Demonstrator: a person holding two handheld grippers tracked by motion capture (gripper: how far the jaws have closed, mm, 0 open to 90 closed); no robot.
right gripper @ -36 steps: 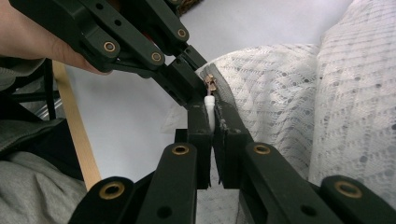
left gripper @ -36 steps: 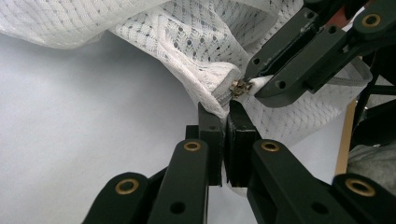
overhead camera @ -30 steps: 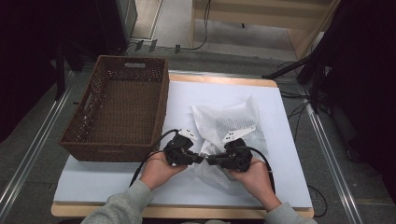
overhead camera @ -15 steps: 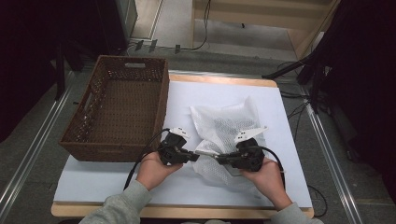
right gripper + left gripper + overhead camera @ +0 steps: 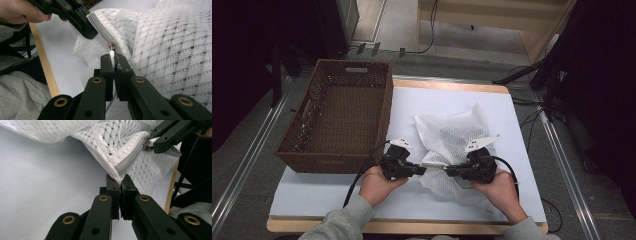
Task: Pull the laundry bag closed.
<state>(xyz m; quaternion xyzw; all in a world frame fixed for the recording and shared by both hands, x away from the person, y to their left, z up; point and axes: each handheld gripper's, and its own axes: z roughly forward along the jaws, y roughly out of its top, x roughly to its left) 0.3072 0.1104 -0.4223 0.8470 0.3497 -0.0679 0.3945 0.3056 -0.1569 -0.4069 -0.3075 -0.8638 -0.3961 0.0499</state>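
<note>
2 grippers clamped on 1 white mesh bag [image 5: 457,137], at the table's [image 5: 332,192] near edge.

Left gripper [image 5: 119,182] pinches the zipper [image 5: 128,162] end; right gripper [image 5: 113,61] is clamped on the white pull tab [image 5: 111,55], just beyond. Bare table lies left of the left gripper, the basket [image 5: 339,117] beyond it. Since 1 second ago the grippers have drawn apart, the right toward the table's right edge.

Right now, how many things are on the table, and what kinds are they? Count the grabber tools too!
White mesh bags: 1
Brown woven baskets: 1
Black grippers: 2, the left gripper and the right gripper, both pinching the bag along its zipper
Total: 4
</note>
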